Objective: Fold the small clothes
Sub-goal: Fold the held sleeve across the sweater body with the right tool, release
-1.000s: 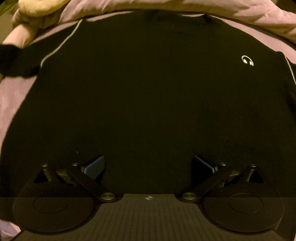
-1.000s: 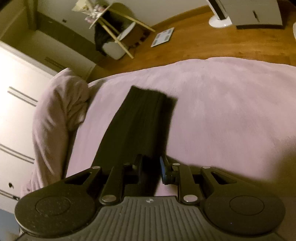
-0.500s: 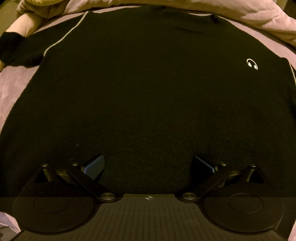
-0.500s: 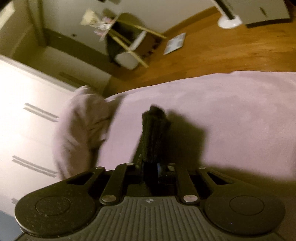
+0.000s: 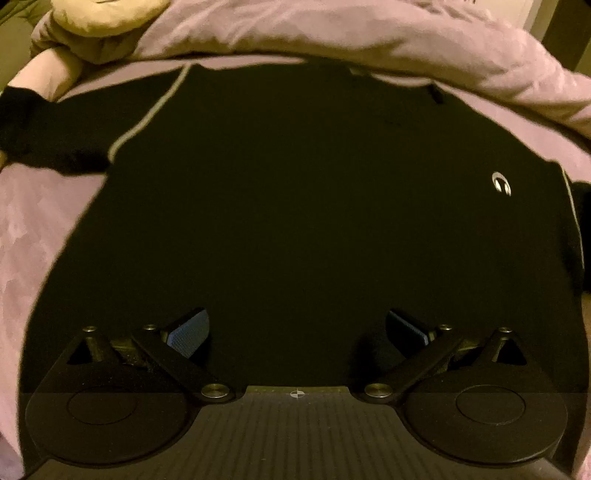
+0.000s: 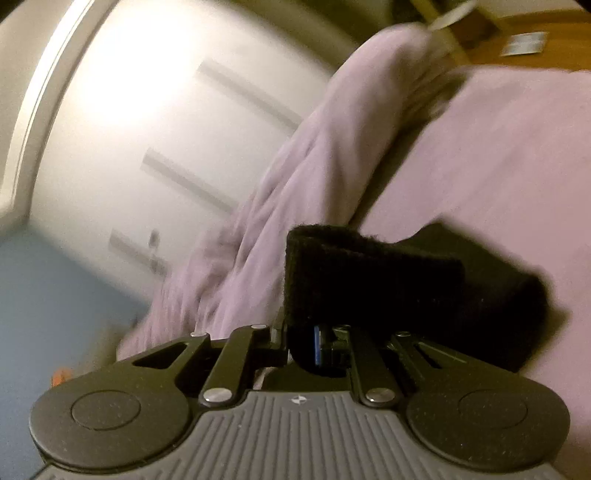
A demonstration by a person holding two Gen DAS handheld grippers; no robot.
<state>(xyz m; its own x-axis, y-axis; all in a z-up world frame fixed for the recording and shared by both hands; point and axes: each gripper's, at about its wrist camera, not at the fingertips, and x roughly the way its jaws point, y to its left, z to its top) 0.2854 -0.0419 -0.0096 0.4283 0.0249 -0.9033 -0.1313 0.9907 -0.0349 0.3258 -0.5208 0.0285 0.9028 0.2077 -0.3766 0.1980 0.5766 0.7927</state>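
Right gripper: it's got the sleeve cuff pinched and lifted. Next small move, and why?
Probably carry the cuff across onto the sweater body and lay it there. The right gripper is shut on the cuff, held off the pink bedding; the body lies flat, and the left gripper hangs open over its hem, holding nothing.

A pale pink bedspread (image 6: 498, 147) — bunched pink duvet (image 5: 369, 37) behind — white wardrobe doors (image 6: 147, 129), wooden floor (image 6: 546, 55).

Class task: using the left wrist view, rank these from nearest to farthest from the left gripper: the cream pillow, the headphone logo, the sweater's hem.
1. Sweater's hem, lying between the open left gripper jaws.
2. Headphone logo, upper right on the chest.
3. Cream pillow, far top left corner.
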